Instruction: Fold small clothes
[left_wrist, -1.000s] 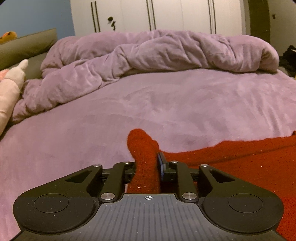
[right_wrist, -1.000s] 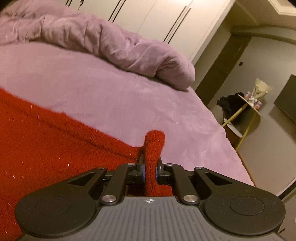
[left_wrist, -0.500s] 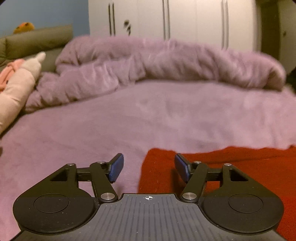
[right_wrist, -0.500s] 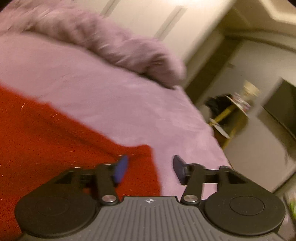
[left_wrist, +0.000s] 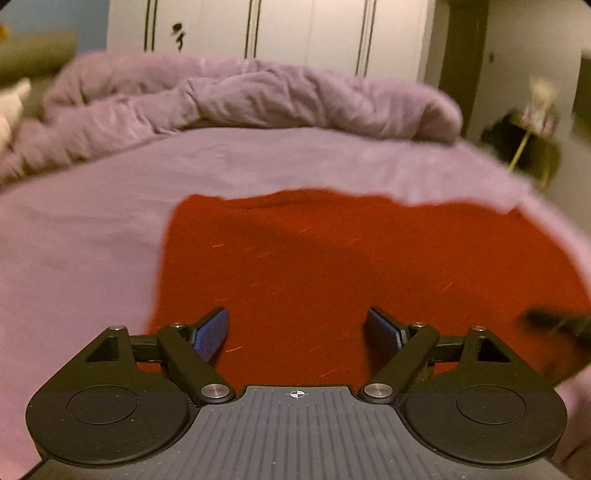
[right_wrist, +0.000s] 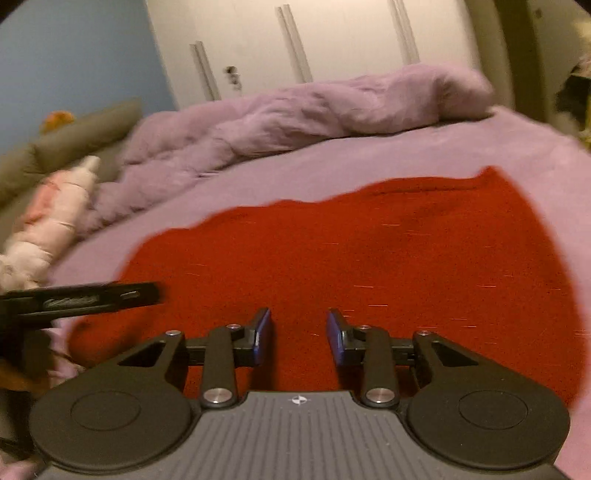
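Observation:
A red knitted garment lies flat on the lilac bed sheet, folded into a broad rectangle. My left gripper hovers over its near left part, jaws still opening wide, nothing between the blue pads. In the right wrist view the same red garment fills the middle. My right gripper hangs over its near edge with jaws closing, a gap remaining and no cloth between them. The left gripper shows as a dark bar at the left edge of that view.
A crumpled lilac duvet is heaped across the far side of the bed. A pink soft toy lies at the left by a grey-green headboard. White wardrobe doors stand behind. A small side table stands right of the bed.
Both grippers let go of the red cloth corners they pinched and drew back toward me. The garment now lies flat, and the right wrist view has rolled and swung left.

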